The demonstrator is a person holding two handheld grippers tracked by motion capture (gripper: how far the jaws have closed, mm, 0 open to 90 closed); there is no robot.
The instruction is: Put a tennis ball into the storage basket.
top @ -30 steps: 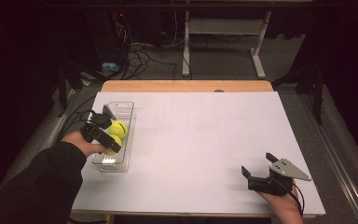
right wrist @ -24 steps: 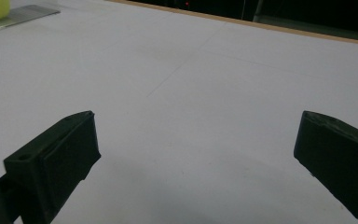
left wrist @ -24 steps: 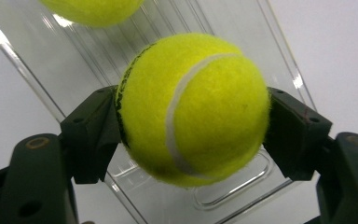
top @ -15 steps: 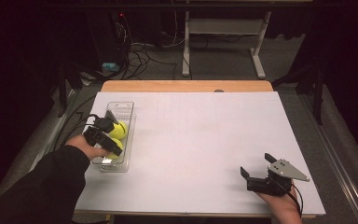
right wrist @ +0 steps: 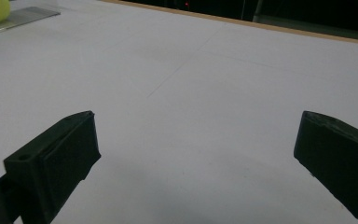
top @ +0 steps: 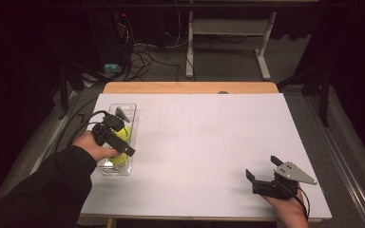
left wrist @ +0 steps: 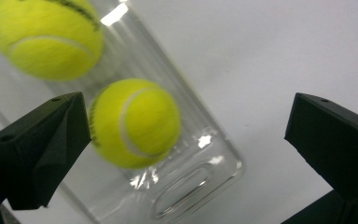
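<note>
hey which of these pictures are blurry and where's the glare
Left gripper view: the nearer ball is slightly motion-blurred, and glare spots flash on the clear tray. Right gripper view: its jaws are soft and dark, the table evenly lit. High view: bright tabletop, surroundings nearly black.

Two fuzzy felt-covered tennis balls (left wrist: pixel 133 123) are held in a clear, glossy plastic tray (left wrist: pixel 200 172) on which highlights are caught. The table (top: pixel 209 142) is covered by a smooth matt white sheet, and bare wood is shown at its far edge. The gripper jaws are formed of matt black plastic.
</note>
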